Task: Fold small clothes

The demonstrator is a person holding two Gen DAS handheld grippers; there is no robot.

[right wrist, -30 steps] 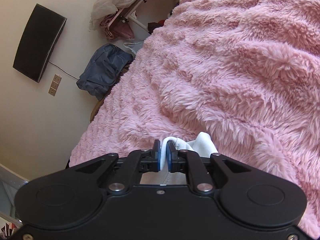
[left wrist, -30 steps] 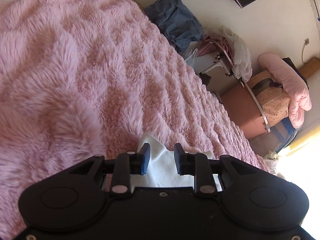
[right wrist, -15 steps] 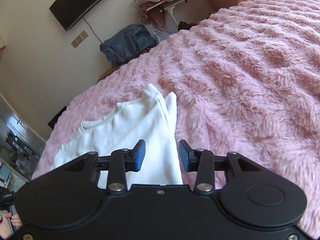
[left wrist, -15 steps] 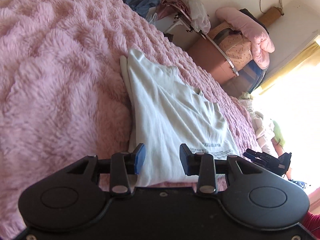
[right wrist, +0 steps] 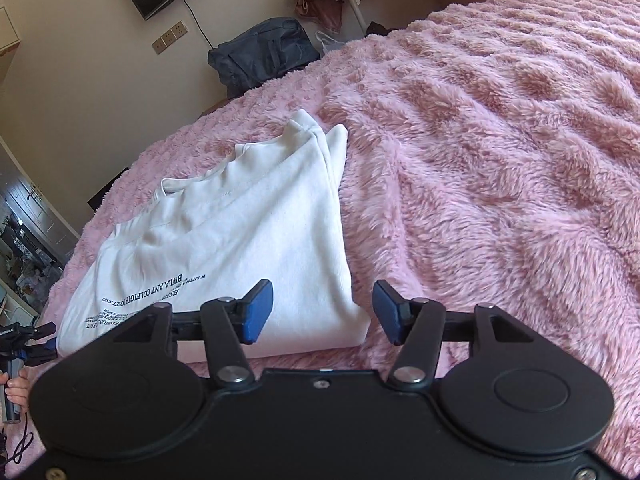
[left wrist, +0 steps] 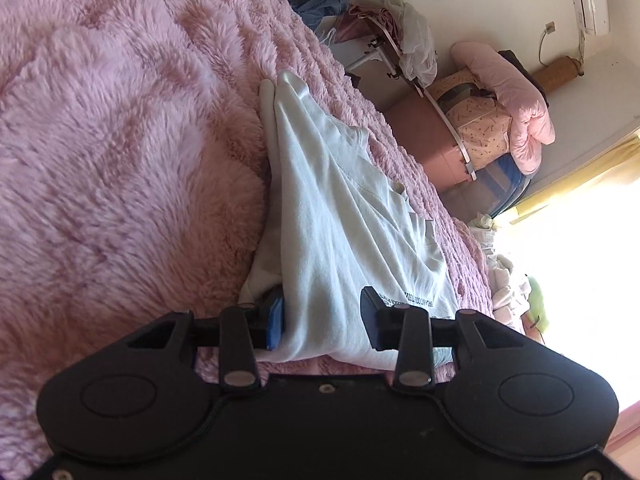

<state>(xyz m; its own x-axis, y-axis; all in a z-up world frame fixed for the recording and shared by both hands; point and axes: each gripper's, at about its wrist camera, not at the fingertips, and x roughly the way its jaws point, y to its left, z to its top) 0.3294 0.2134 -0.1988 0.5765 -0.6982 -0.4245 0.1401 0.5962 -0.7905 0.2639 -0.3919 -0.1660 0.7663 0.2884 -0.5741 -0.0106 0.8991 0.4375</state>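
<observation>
With the white shirt [right wrist: 240, 240] lying folded on the pink fleece bed [right wrist: 500, 140], both the left gripper [left wrist: 322, 320] and right gripper [right wrist: 322, 314] have just been opening, jaws apart and gripping nothing, so dragging a near edge could undo the fold.

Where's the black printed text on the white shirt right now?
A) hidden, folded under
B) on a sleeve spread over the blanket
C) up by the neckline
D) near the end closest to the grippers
D: in the right wrist view the lines of print run across the white shirt at its near end, just beyond the open right gripper.
</observation>
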